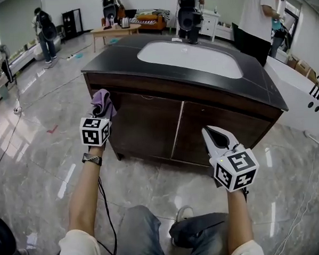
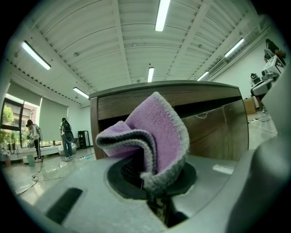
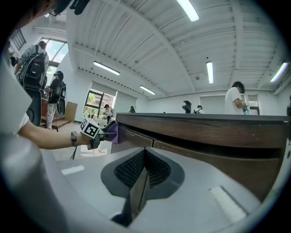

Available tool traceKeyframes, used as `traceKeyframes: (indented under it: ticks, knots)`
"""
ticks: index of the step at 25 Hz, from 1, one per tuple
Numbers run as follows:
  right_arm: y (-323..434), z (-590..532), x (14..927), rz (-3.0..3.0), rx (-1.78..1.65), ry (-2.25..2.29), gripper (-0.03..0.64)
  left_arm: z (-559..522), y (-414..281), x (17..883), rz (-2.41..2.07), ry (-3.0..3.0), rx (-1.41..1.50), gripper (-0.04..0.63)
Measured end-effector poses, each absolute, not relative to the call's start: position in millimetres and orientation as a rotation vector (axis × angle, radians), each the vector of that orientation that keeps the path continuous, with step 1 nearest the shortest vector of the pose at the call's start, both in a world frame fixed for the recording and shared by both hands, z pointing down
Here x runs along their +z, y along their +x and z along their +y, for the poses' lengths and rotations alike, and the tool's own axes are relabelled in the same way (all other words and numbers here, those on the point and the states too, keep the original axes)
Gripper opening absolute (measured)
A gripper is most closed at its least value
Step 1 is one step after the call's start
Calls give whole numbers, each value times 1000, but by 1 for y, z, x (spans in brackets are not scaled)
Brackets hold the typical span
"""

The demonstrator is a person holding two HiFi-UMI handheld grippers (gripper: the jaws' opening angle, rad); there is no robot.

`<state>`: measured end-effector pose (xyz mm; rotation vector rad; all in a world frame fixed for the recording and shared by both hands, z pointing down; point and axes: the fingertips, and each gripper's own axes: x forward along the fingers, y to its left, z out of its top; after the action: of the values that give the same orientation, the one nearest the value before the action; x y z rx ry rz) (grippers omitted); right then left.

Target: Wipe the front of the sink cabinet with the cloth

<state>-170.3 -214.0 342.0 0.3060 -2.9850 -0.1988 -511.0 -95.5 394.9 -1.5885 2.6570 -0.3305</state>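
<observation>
From the head view, my left gripper (image 1: 101, 114) holds the cloth (image 1: 102, 100) at the left corner of the sink cabinet (image 1: 148, 125). In the left gripper view, my jaws are clenched on its bunched fold, which looks soft, light and floppy. In the right gripper view, my right gripper (image 3: 144, 157) has its jaws pressed together on nothing.

Head view steeply down; gripper views low, close, sharing cabinet (image 1: 146, 122) front

Fleecy cloth (image 2: 157, 132), dark wood-grain cabinet (image 1: 148, 125), glossy polished floor (image 1: 38, 157).
</observation>
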Motion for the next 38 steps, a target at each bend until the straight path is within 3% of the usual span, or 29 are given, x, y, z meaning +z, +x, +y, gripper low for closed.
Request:
traceKeyframes:
  ticks: [11,27,38]
  knots:
    - [-155,-254,344,-2966,-108,483,6,-149,-448,393,2568,-1722,-370,52]
    - [-115,-293,358,-2907,-62,607,6,-157,-444,395,2553,-1747,-386,48]
    - [-89,-304,363,-2844,-107,658,6,-184,-400,398,2445,-1896,-343,48]
